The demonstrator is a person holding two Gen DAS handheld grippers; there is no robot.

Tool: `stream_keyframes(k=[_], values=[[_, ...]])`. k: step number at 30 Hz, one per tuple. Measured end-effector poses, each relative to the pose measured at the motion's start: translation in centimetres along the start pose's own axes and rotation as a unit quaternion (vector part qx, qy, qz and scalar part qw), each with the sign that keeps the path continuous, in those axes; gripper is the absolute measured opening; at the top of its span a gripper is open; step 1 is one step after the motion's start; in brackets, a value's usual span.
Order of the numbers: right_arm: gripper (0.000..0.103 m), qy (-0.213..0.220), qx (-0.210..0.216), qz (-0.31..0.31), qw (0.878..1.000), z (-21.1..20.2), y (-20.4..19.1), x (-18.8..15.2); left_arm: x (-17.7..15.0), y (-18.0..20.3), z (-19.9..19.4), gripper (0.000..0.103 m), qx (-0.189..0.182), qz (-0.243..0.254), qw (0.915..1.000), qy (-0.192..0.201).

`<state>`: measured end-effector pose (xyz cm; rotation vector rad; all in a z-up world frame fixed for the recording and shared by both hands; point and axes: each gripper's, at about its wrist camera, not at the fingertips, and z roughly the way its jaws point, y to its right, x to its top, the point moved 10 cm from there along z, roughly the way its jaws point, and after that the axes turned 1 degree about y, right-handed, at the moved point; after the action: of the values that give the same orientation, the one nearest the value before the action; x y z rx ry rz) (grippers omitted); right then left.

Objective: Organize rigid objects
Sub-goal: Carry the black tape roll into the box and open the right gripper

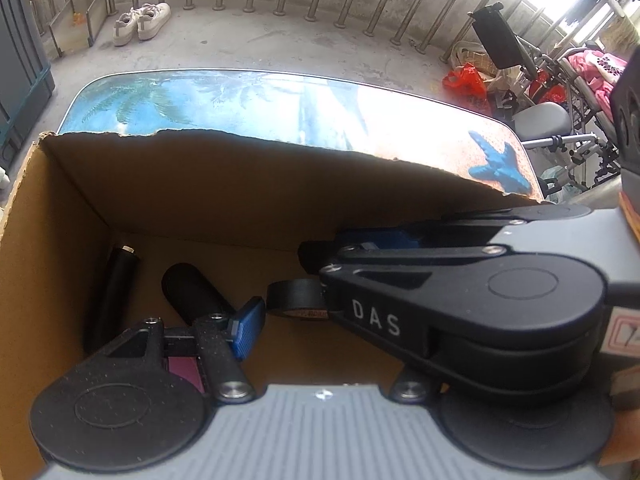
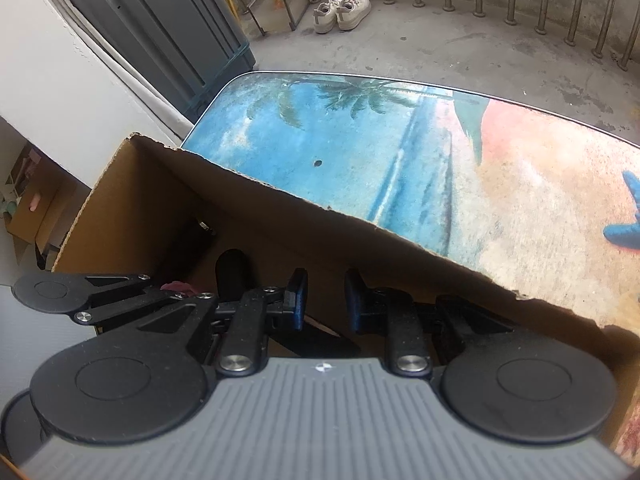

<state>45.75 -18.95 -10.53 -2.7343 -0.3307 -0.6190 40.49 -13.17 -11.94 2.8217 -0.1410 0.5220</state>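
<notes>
My right gripper [image 2: 326, 300], jaws apart and empty, could snag the torn brown cardboard box [image 2: 168, 200] wall at one o'clock; left gripper's [image 1: 280, 312] state unclear.

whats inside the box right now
Inside the box: two black cylinders, a roll of black tape and something magenta. The grippers cover the near floor, so more may lie there.

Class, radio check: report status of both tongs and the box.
Right tongs open, empty, over cardboard box. Left tongs open, right tongs crossing its view. Two black cylinders and tape roll on the box floor.
</notes>
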Motion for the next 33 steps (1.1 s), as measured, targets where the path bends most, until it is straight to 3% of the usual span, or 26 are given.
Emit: stream_keyframes(k=[16,25,33], values=[[0.021,0.039,-0.005,0.021,0.999,-4.1,0.4,-0.2,0.0,0.1,-1.7,0.068,0.0,-0.018,0.9997,0.014],[0.021,0.03,-0.011,0.016,0.999,-4.2,-0.4,-1.6,-1.3,0.0,-2.1,0.066,0.008,-0.01,0.9999,0.004],[0.021,0.043,-0.005,0.021,0.999,-4.3,-1.2,-0.5,-1.9,-0.9,-5.1,0.066,-0.004,-0.026,0.9993,0.024]])
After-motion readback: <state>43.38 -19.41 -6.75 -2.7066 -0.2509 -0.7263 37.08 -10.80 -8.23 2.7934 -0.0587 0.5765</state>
